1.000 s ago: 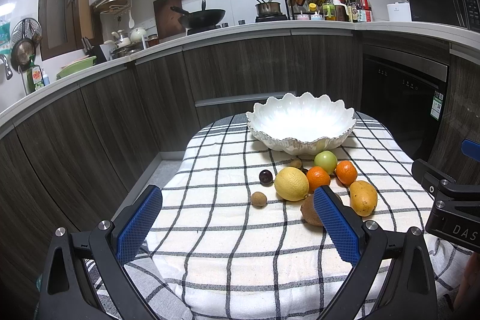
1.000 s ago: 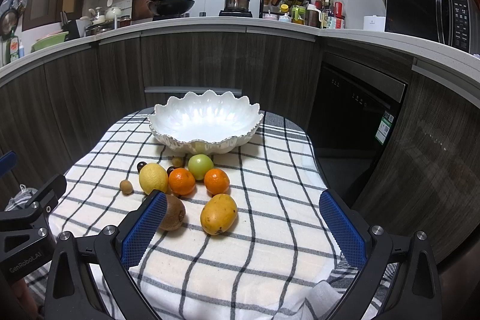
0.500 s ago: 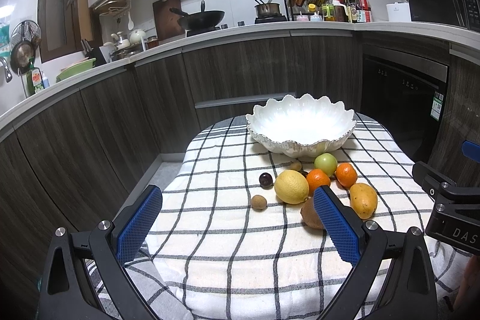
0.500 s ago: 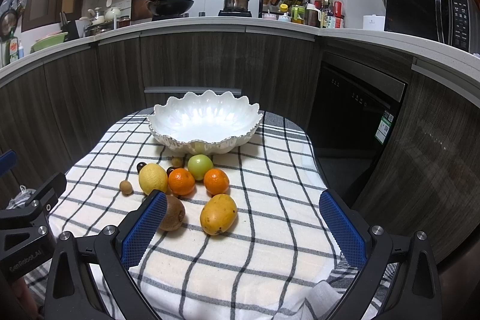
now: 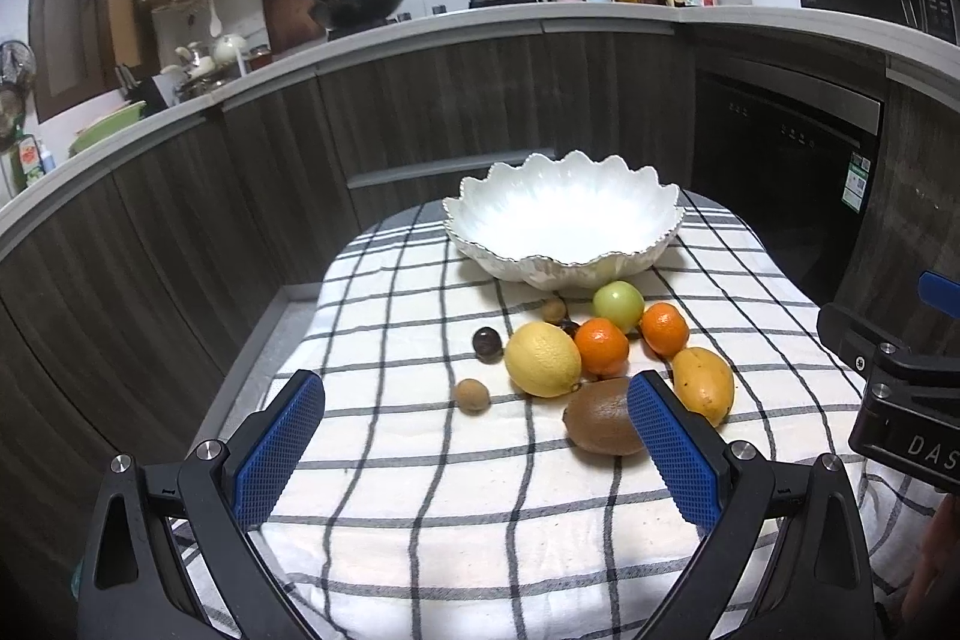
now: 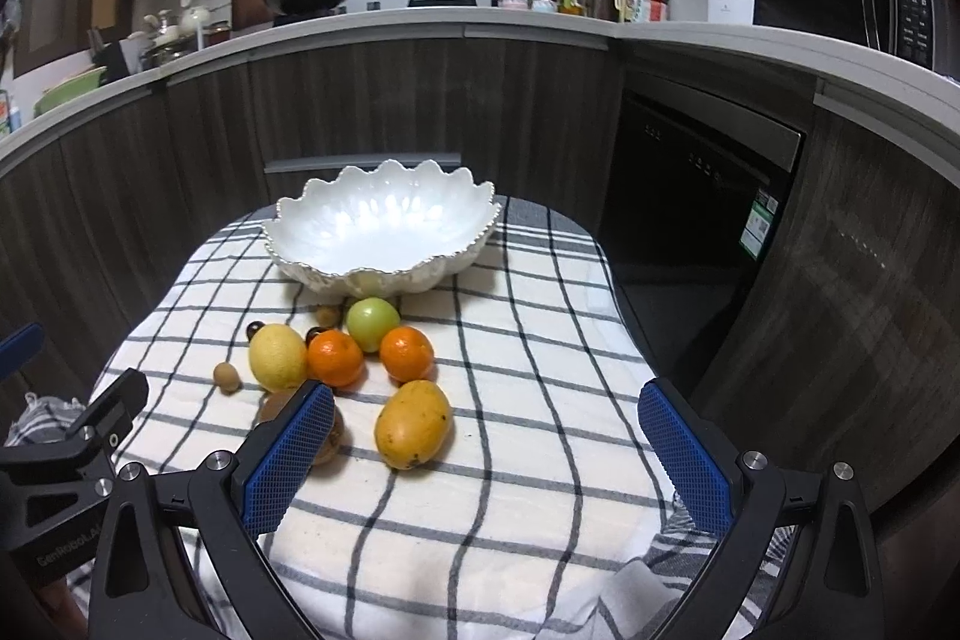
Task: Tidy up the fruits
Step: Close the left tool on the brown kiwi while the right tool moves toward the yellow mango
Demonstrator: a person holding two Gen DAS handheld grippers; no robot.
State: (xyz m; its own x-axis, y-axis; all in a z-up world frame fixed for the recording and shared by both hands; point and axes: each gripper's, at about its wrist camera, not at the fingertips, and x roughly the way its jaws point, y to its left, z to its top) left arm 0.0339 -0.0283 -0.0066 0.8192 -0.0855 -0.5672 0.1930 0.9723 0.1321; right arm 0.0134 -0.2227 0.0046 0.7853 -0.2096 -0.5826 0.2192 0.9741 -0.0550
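A white scalloped bowl [image 5: 564, 220] [image 6: 384, 232] stands empty at the far end of the checked cloth. In front of it lie a lemon [image 5: 542, 358] [image 6: 277, 357], two oranges [image 5: 601, 347] [image 5: 665, 328], a green fruit [image 5: 618, 305] [image 6: 372, 323], a mango [image 5: 702, 385] [image 6: 413, 424], a kiwi [image 5: 603, 423] and some small dark and brown fruits. My left gripper [image 5: 474, 445] is open and empty, short of the fruit. My right gripper [image 6: 486, 451] is open and empty, just short of the mango; its left finger [image 6: 288, 454] partly hides the kiwi.
The small table has dark cabinet fronts close around it and a dishwasher [image 6: 708, 196] on the right. The cloth [image 6: 528, 340] hangs over the edges. Each gripper's body shows at the side of the other's view.
Both grippers have edged slightly forward toward the fruit. Both stay open. No fruit has moved.
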